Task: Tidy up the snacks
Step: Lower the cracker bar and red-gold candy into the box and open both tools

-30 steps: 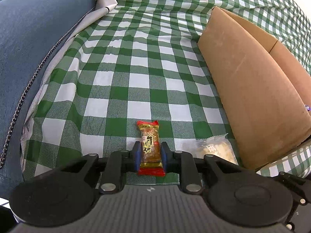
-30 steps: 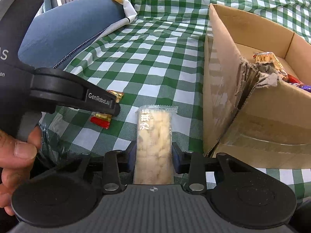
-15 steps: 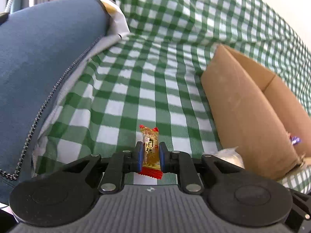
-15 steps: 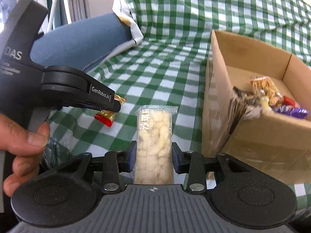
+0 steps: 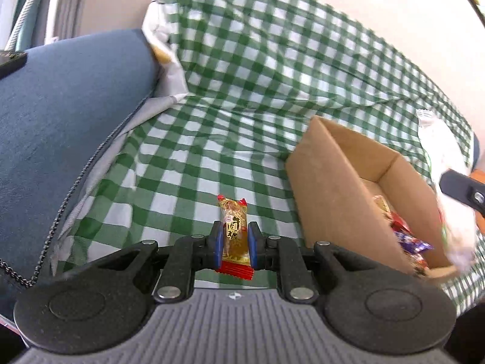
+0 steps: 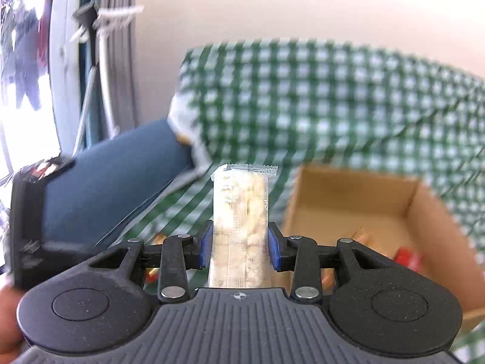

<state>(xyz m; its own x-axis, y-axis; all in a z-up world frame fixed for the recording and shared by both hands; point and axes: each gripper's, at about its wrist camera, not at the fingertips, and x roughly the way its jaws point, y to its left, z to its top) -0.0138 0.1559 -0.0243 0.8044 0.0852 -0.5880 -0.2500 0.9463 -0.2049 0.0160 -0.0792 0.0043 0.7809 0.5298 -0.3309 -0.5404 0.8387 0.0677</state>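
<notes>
1. Starting at the left edge of the left wrist view, a blue-grey cushion (image 5: 60, 127) with a zip along its seam lies against the green-and-white checked cloth (image 5: 242, 97), which covers the seat and climbs the back behind it.
2. The left gripper (image 5: 235, 244) is nearly closed; its blue pads (image 5: 217, 246) press both sides of a small candy (image 5: 234, 236) in a gold wrapper with red crimped ends. The candy stands lengthwise between the pads, lifted clear of the cloth and pointing toward the back.
3. Right of the candy, a cardboard box (image 5: 330, 206) sits open on the cloth, near its right edge. Several bright wrapped snacks (image 5: 406, 239) lie in the near end of the box; I cannot tell what kinds they are.
4. At the right edge of that view a blurred white packet and a black finger of the other tool hang above the box's near right corner.
5. In the right wrist view, much of it smeared by motion, part of a hand (image 6: 9, 321) shows at the lower left edge beside the black body of the other tool.
6. The right gripper (image 6: 239, 253) is partly open, its pads clamped on a long clear-wrapped rice bar (image 6: 241, 221) with pale, lumpy contents, which sticks out forward past the fingertips and is off the cloth.
7. The box lies to the right of the bar and lower, with a red snack in it.
</notes>
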